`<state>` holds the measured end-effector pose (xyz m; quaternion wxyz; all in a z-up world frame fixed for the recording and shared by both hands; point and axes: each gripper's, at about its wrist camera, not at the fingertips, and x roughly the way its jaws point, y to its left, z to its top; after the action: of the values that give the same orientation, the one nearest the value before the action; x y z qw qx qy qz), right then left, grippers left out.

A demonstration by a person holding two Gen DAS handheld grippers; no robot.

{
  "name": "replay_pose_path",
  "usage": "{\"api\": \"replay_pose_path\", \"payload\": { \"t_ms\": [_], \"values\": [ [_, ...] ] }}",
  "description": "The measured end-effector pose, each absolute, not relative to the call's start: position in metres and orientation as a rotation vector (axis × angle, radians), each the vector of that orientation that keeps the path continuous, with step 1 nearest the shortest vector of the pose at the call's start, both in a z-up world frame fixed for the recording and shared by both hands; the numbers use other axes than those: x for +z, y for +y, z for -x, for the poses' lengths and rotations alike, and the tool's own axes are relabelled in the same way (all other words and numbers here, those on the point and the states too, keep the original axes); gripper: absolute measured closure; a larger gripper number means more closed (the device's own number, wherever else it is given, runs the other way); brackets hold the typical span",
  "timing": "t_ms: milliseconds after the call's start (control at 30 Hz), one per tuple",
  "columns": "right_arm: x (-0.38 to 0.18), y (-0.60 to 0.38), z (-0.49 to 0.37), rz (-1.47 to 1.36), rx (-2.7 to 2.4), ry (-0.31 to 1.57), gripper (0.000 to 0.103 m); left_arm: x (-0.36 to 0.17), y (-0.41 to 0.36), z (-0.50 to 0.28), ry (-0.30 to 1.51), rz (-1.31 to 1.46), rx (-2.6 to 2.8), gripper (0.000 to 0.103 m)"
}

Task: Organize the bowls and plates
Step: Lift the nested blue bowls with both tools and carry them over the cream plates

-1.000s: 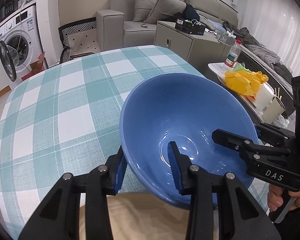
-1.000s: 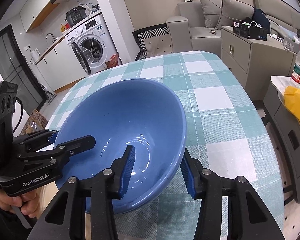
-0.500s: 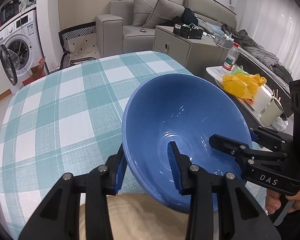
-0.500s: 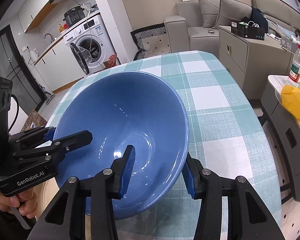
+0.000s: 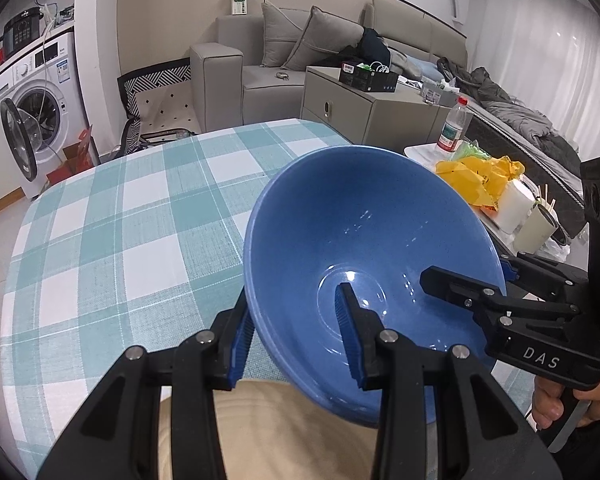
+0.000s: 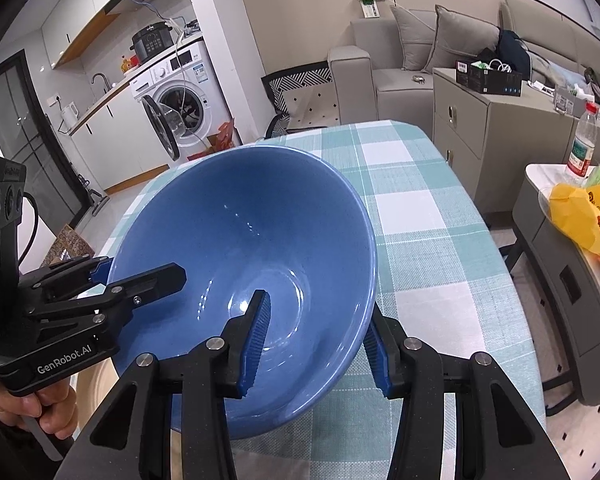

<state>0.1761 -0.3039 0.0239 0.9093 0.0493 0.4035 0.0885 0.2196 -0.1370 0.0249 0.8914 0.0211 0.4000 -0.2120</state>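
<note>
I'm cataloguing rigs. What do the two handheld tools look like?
Both are black plastic with silver rivets and ribbed blue pads. The left tool is lettered "GenRobot.AI" with a black cable; the right tool is lettered "DAS". Each carries a black, multi-lens camera block. No sleeves are visible.

A glossy blue bowl (image 5: 364,240) above a teal-and-white checked tablecloth (image 5: 112,240), gripped by black tools with blue ribbed pads (image 5: 348,336). Beyond: a grey sofa (image 5: 260,76), white washing machine (image 5: 40,92), yellow bag (image 5: 480,176).
</note>
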Motion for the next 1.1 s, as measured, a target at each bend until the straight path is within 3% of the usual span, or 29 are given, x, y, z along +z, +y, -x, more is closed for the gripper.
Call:
{"api": "replay_pose_path", "payload": {
  "t_ms": [1100],
  "values": [
    [0.073, -0.261, -0.113, -0.012, 0.253, 0.727, 0.057, 0.062, -0.101, -0.16, 0.702, -0.01, -0.37, 0.065]
  ]
}}
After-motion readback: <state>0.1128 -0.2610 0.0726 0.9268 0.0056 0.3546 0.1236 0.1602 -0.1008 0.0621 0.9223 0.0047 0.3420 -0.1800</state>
